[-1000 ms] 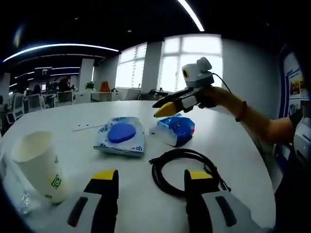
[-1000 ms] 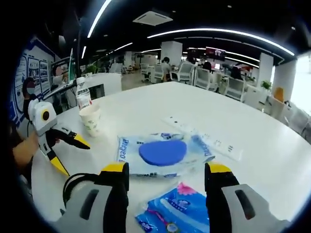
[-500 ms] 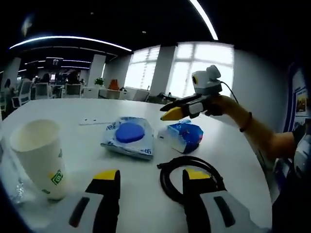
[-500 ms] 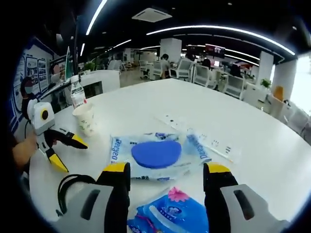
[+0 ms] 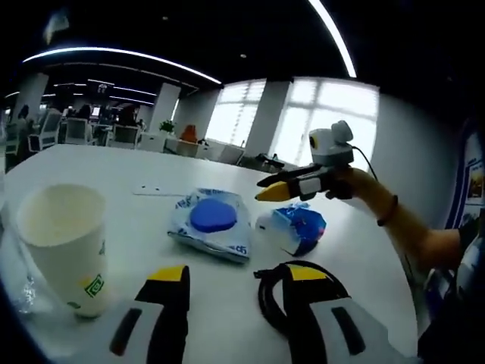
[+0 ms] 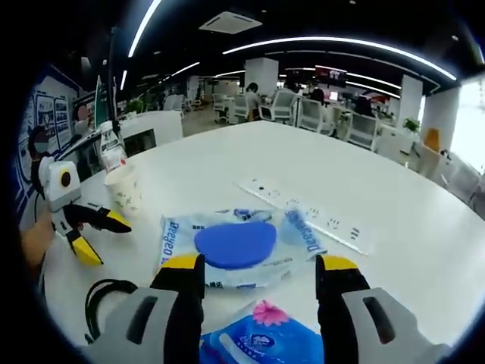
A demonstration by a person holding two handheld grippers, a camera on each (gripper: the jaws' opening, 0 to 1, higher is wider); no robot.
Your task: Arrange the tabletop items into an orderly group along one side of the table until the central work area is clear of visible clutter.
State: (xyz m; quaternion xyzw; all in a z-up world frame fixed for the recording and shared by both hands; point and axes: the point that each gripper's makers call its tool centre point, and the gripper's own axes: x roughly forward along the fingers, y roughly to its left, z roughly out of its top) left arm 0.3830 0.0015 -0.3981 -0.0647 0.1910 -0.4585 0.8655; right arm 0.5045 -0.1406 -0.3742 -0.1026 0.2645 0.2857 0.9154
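Clutter sits across the round white table: a flat wet-wipe pack with a blue lid at centre frame in the right gripper view, a smaller blue tissue packet at the bottom between that view's own jaws, a white power strip just beyond the wipes, and a paper cup with a plastic bottle at left.

In the left gripper view the cup stands at lower left, the wipe pack at centre, the tissue packet just right of it, and a coiled black cable at lower right, partly behind the near jaw.

The right gripper hovers above the tissue packet, jaws spread wide and holding nothing; seen from the left gripper view it points over that packet. The left gripper is likewise agape and empty, near the cable.

The tissue packet is likely light, soft and crinkly with a slick film; pinching across its narrow middle should hold, while an edge grip could slip. The wipe pack looks floppier and heavier, best taken by a short edge beside the stiff lid.
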